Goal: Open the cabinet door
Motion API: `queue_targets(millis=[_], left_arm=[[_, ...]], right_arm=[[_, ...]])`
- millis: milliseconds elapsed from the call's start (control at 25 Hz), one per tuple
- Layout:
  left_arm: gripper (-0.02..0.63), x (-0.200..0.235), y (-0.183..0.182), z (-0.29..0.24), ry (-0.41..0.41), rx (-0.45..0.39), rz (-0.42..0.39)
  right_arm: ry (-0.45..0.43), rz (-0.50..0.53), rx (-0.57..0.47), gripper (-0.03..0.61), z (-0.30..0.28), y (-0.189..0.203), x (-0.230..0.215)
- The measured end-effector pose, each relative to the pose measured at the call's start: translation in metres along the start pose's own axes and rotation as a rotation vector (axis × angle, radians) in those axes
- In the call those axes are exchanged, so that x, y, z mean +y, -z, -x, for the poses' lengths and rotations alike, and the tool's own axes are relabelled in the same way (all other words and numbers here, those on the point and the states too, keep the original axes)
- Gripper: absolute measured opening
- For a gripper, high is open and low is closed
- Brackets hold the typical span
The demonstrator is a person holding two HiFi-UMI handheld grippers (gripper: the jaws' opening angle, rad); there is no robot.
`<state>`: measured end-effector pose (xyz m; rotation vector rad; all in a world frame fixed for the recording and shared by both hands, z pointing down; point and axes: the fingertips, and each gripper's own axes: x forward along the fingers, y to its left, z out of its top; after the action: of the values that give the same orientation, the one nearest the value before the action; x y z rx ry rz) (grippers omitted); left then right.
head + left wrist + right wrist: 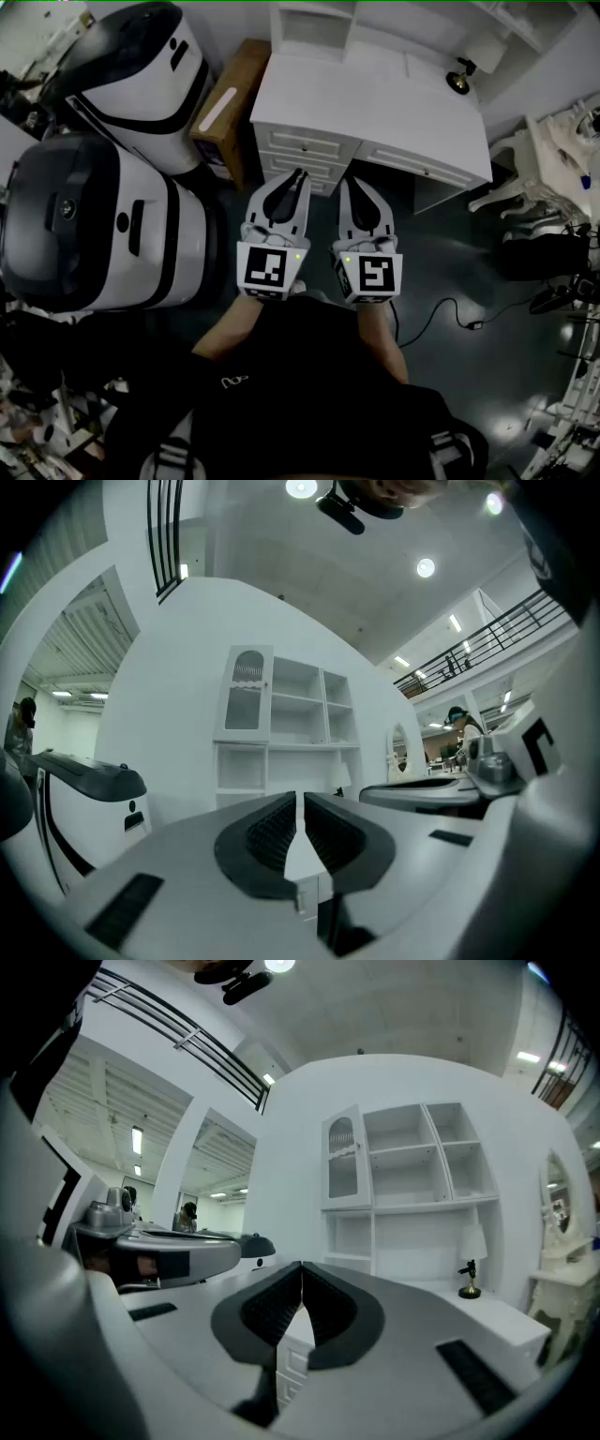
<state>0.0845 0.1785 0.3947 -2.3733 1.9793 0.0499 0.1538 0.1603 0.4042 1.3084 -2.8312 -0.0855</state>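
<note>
A white desk point(375, 103) with a shelf hutch point(314, 23) stands ahead of me. The hutch's cabinet door point(246, 691) point(343, 1157) is the arched glass-front one at its upper left, and it stands closed. My left gripper point(298, 174) point(300, 799) and right gripper point(350, 182) point(301, 1267) are held level and side by side, short of the desk's drawers point(300, 155). Both are shut with nothing between their jaws. Neither touches the desk or the hutch.
Two large white-and-black machines point(141, 75) point(94, 225) stand at the left, with a cardboard box point(230, 108) against the desk's side. A small lamp point(461, 77) point(466, 1269) sits on the desk's right end. A white chair point(525, 178) and a floor cable point(441, 314) lie to the right.
</note>
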Motion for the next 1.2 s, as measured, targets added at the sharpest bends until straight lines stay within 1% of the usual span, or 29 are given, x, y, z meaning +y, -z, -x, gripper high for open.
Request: queue_targets(millis=[120,480,680,840,960,1200], left_arm=[[0.012,-0.006,-0.002,-0.002,0.006,0.005,0.001],[0.011,-0.017,-0.009,-0.011,0.021,-0.008,-0.006],[0.011,-0.018,-0.010,-0.018,0.025,-0.008,-0.033],[0.011,-0.010,-0.010,-0.021,0.018,-0.010,-0.021],[0.011,-0.007,-0.009,-0.027,0.018,-0.009,0.002],[0.011,0.004,0.005,-0.057,0.036,-0.002,0.038]], right_arm=[[-0.004,-0.021,-0.003,0.021,0.005,0.001,-0.006],[-0.011,-0.060,-0.022,0.021,0.008,0.000,-0.020],[-0.015,-0.080,-0.021,0.021,0.006,0.003,-0.023],[-0.023,-0.080,-0.019,0.021,0.000,0.004,-0.020],[-0.021,-0.078,-0.014,0.020,-0.004,0.006,-0.023],[-0.003,-0.060,0.002,0.021,-0.026,0.016,-0.039]])
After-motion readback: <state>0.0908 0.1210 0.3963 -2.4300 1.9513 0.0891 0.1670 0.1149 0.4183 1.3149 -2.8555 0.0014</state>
